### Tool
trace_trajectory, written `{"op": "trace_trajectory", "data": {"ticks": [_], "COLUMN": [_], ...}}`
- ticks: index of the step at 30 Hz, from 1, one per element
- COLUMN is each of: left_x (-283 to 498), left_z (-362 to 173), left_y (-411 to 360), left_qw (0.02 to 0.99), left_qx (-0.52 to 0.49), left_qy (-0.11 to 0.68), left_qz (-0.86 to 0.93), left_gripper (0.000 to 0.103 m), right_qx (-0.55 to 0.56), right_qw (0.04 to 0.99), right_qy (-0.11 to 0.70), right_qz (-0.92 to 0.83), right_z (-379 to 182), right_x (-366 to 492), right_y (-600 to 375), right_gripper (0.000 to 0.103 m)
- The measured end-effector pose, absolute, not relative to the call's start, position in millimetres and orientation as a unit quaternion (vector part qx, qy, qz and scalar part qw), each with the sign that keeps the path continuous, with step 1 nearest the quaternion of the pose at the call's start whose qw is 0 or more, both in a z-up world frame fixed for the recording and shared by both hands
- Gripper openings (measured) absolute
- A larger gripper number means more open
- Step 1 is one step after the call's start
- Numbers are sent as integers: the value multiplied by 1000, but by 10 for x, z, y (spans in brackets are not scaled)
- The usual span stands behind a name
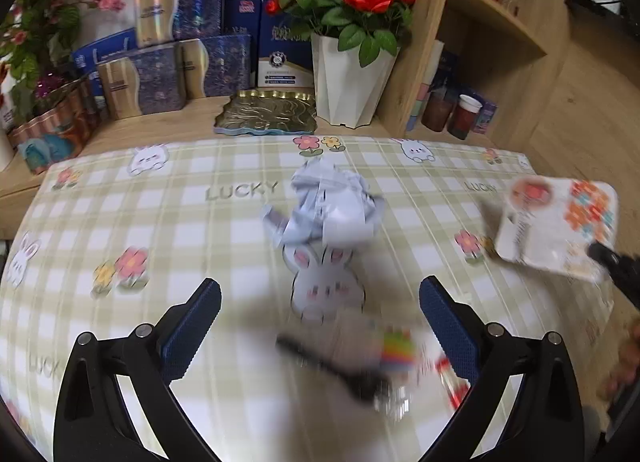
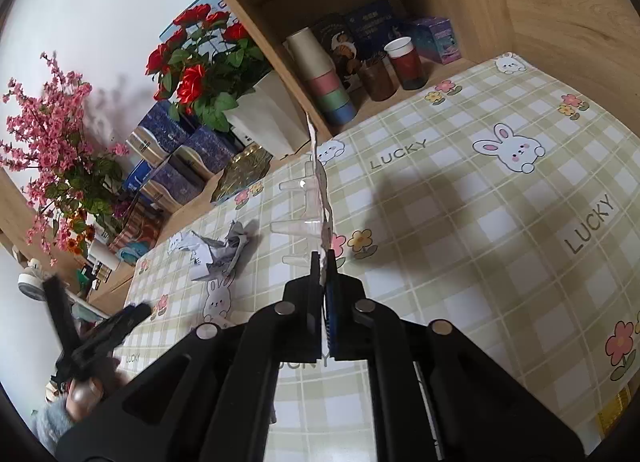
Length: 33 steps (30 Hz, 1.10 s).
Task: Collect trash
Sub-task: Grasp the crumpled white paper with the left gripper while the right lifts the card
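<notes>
A crumpled white paper ball [image 1: 328, 206] lies on the checked tablecloth [image 1: 180, 230], ahead of my left gripper [image 1: 320, 302], which is open and holds nothing. Blurred small litter [image 1: 396, 350], colourful with a dark strip, lies between its fingers [image 1: 200, 322] lower down. My right gripper [image 2: 325, 262] is shut on a flat blister-pack card [image 2: 320, 198] seen edge-on, its clear plastic bubbles sticking out to the left. The left wrist view shows that card [image 1: 560, 222] lifted over the table at the right, pinched by the right gripper [image 1: 612, 262]. The paper ball [image 2: 224, 250] lies left of the card.
A white pot of red roses [image 1: 348, 82], a gold tray [image 1: 268, 112] and blue gift boxes [image 1: 160, 78] line the far edge. A wooden shelf [image 2: 400, 74] holds stacked cups and jars. A hand [image 2: 84, 394] holds the left gripper [image 2: 104, 334].
</notes>
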<state>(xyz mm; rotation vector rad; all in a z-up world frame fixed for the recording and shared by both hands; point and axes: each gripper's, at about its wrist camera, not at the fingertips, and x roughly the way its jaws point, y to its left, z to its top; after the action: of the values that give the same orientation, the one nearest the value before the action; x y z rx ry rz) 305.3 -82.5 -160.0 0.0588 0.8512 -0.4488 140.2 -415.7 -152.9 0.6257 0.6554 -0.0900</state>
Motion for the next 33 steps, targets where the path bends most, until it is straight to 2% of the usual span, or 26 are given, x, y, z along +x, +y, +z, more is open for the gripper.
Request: {"op": "trace_trajectory", "data": {"ticks": [9,18,19,20,21,25,33], "left_x": [3816,3999,3989,3974,3968,3875,3506], "left_z": [-1835,-2228,-2239,-2241,-2242,-2137,-1563], "left_y": [-1269,-1549,-1542,-1524,-1511,-1447,-1168], "left_qw": [878,860,860,859,856,855,868], "left_qx": [16,94,97,95,91,97,63], "left_qy": [433,461,460,458,462,457,420], "left_qz": [-203,-198,-201,-207,-215,-224,-256], "left_gripper": [97,97,96,89,71,67,67], "right_qx": [307,314,313,311,311,305,308], "right_qw": [894,889,889,890,890,892,897], "right_qy": [323,329,329,329,329,329,316], "right_qz": [-53,-57,-57,-57,-57,-50,-31], "right_z": [-1659,-1788,-1790,-1790,-1789,-1766,-1631], "right_x": [1363,1331,1331,1329,1332,1336,1266], "right_y": [-4269,-4337,-4338,-4329,-4331,-4272,-4118], "right_gripper": [6,6,6,6,6,6,6]}}
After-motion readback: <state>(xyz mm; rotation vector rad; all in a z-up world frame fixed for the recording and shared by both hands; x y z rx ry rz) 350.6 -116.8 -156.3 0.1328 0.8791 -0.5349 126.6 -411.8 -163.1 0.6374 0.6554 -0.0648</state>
